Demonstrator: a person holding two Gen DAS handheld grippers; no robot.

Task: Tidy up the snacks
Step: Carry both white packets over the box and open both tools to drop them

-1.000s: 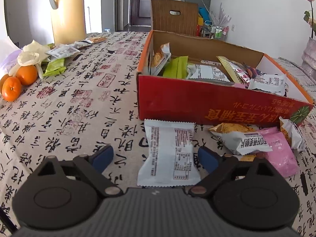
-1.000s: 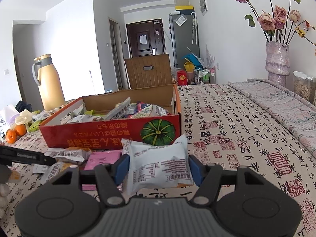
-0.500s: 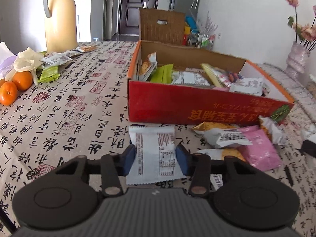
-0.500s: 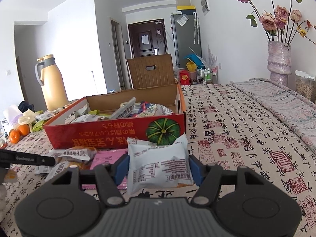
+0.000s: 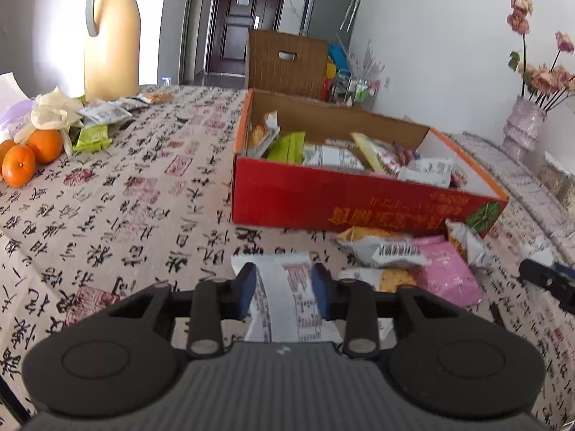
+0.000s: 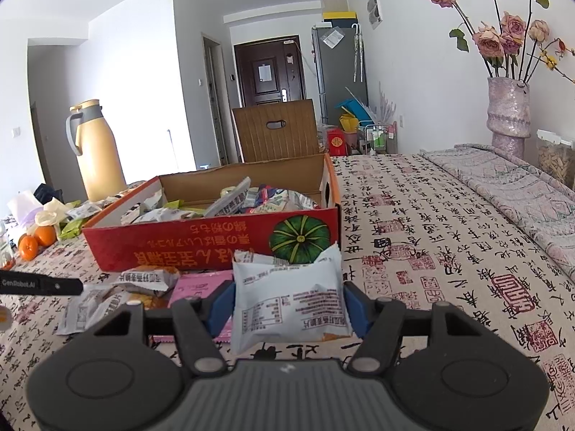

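Calligraphy-print tablecloth (image 5: 136, 194) (black and red characters), white walls, dark door (image 6: 267, 72)

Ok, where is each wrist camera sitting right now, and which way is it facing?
Left wrist: behind the left gripper, shut on a white snack packet; faces the red cardboard box, with oranges to its left.
Right wrist: behind the right gripper, shut on a white snack packet; faces the box's pumpkin end, with the left gripper's tip at the left edge.
Shared: box, yellow thermos jug, door.
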